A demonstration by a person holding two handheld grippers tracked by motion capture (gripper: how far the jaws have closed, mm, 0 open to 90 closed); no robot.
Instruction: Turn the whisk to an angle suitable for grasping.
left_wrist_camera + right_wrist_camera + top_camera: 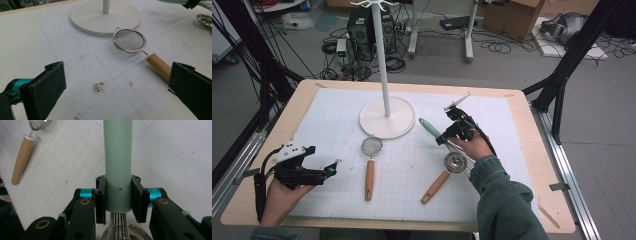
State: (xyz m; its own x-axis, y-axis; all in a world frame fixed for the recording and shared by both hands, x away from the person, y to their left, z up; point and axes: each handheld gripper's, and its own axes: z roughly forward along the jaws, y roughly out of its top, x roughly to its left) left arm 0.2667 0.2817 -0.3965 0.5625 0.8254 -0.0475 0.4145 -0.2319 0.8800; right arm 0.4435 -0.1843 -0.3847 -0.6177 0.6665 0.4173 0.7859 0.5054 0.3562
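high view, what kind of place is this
Likely a lab or workshop set up for recording: a gridded white mat on a wooden table, cables and a computer tower on the floor, cardboard boxes behind.

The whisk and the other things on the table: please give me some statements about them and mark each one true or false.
1. The right hand-held gripper is shut on the whisk at its green handle. True.
2. The left hand-held gripper holds the strainer. False: its jaws stand open, with nothing between them.
3. The strainer lies beside the round base of the white stand. True.
4. The whisk hangs on the white stand. False: the gripper holds it.
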